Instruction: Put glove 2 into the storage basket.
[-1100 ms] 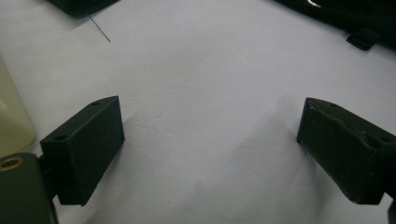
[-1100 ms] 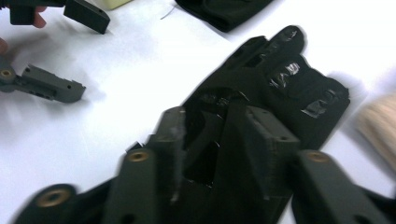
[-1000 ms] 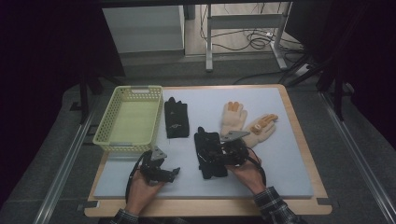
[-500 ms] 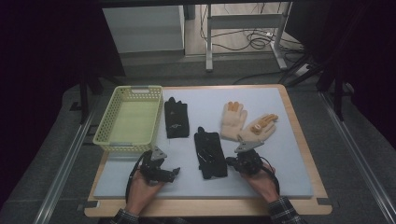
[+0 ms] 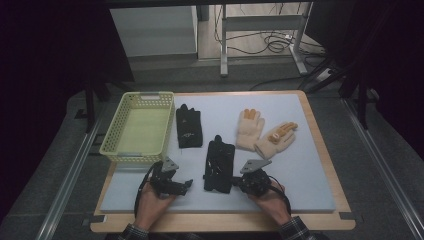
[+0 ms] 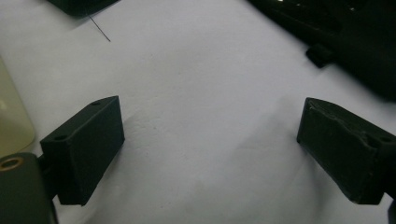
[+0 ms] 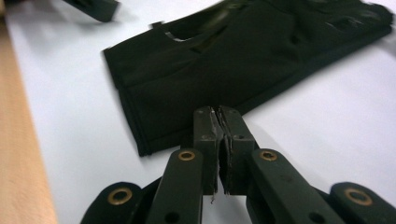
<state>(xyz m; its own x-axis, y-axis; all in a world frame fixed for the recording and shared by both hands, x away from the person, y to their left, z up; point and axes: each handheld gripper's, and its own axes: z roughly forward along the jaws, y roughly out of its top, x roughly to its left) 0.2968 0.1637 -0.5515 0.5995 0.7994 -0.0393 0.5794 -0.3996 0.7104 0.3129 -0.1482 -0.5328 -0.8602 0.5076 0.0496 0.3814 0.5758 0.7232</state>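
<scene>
Two grippers, bottom of frame: my right gripper (image 7: pixel 218 116), jaws just pressed together on nothing, beside the near black glove (image 5: pixel 218 163) at center; my left gripper (image 5: pixel 186 184) spread over bare mat. Farther up-left: yellow basket (image 5: pixel 113 145).

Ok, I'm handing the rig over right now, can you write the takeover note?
Left gripper: jaws open, nothing between them, low over the mat.
Right gripper: jaws shut at the cuff edge of the near black glove; I cannot tell whether fabric is pinched.
Things: far black glove lies beside the basket; two cream gloves sit to the right.
Done: the basket is empty.
Left: probably all four gloves go into it, starting with the near black one.
</scene>
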